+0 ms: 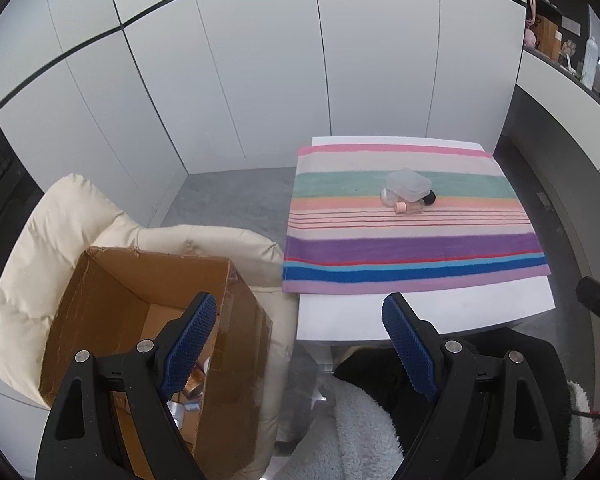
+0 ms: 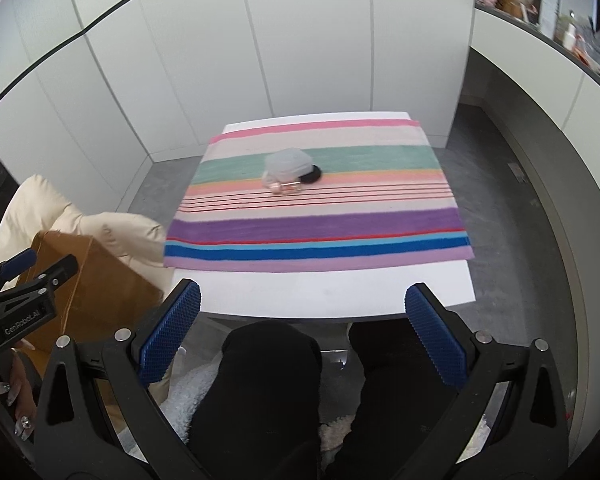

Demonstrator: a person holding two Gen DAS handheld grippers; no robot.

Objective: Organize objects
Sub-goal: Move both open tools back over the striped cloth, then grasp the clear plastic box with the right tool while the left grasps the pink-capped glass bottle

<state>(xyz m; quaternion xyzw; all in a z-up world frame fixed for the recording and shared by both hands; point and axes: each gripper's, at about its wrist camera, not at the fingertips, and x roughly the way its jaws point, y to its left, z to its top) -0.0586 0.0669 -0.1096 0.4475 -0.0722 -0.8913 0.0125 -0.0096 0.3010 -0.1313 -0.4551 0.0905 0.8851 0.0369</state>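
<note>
Hovering spread and empty: left gripper [image 1: 300, 344], right gripper [image 2: 302, 334].
Clear plastic box [image 1: 409, 185] could topple off small bottles [image 1: 410, 208] if nudged.

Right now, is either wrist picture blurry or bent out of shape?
Left wrist view: sharp, though the fisheye bows the white wall panels. Right wrist view: same bowing, and softer, with the small items beside the clear plastic box on the striped towel smeared.

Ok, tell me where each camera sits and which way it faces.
Left wrist: on the left gripper, angled down over the cardboard box and the table's near-left corner; open fingers and dark-clad legs show.
Right wrist: on the right gripper, angled down at the table's near edge; open fingers and knees show.
Shared: striped towel, clear container.
</note>
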